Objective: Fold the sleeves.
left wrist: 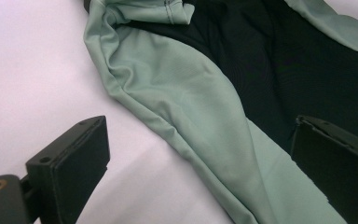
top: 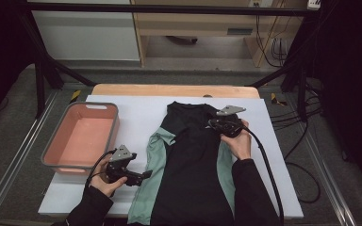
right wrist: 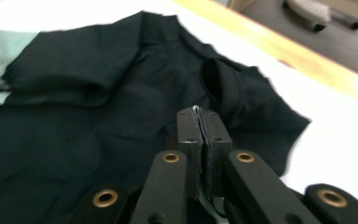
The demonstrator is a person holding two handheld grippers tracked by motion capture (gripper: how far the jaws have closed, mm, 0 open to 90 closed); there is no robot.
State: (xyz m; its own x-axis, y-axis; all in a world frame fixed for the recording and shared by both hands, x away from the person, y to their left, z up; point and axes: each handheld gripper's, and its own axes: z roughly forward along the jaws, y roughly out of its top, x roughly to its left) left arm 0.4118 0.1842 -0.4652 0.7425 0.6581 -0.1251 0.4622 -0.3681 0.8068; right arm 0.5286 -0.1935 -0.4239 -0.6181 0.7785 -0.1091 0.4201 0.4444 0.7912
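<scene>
A pink tub with a grey rim sits on the left of the white table top, its inside bare. Along the table's far edge runs a wooden strip, and black cables trail over the floor at the right.

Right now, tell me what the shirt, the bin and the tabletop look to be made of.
Shirt: thin, smooth knit fabric, black with sage-green panels, slight sheen and soft folds; probably synthetic.
Bin: matte grey rim, pink inside, rounded corners; likely plastic or silicone.
Tabletop: pale wood edge, under a smooth white sheet, material unclear.
</scene>
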